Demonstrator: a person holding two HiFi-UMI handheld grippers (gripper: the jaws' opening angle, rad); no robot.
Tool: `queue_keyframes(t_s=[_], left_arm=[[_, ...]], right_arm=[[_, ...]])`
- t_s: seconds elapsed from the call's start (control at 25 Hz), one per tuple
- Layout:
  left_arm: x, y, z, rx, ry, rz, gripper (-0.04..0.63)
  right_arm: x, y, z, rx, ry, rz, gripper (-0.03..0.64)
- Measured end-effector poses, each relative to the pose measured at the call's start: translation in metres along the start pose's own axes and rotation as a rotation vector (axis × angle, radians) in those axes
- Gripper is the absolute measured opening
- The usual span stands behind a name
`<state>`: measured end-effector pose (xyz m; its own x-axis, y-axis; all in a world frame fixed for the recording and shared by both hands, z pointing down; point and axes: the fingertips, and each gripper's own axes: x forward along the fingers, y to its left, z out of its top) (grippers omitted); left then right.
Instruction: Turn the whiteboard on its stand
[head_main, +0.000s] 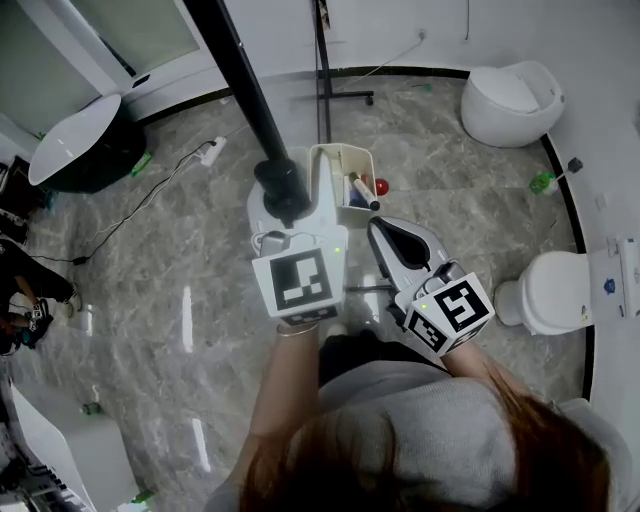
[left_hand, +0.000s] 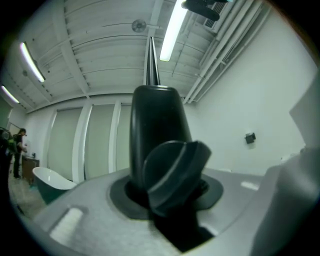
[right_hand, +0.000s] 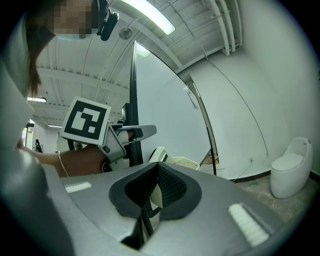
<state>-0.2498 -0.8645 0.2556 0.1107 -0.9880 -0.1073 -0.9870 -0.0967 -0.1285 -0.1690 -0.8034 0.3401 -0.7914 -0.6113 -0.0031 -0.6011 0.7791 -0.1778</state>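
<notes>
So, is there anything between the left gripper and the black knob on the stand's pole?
Nothing visible stands in the way. The left gripper is already at the black knob on the stand's pole. The knob sits between its jaws, which look closed on it.

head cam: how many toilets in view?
2. An egg-shaped toilet stands at the upper right. A second toilet stands at the middle of the right side. Others may be cut off beyond the frame edges.
</notes>
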Motion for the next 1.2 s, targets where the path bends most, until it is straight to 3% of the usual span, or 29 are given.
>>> queue_keyframes(t_s=[0.28, 0.68, 0.88, 1.2], left_arm=[[-0.002, 0.005, 0.001, 0.003, 0.032, 0.030, 0.130], [-0.012, -0.001, 0.004, -0.005, 0.024, 0.017, 0.133], [-0.031, -0.008, 0.005, -0.008, 0.022, 0.014, 0.135], [-0.061, -0.029, 0.010, -0.026, 0.014, -0.032, 0.150]], right_arm=[[-0.002, -0.002, 0.008, -0.024, 0.027, -0.002, 0.003], [0.027, -0.004, 0.085, -0.153, -0.015, 0.014, 0.003], [0.026, 0.010, 0.108, -0.169, -0.045, -0.013, 0.003], [0.009, 0.021, 0.119, -0.158, -0.001, -0.106, 0.003]])
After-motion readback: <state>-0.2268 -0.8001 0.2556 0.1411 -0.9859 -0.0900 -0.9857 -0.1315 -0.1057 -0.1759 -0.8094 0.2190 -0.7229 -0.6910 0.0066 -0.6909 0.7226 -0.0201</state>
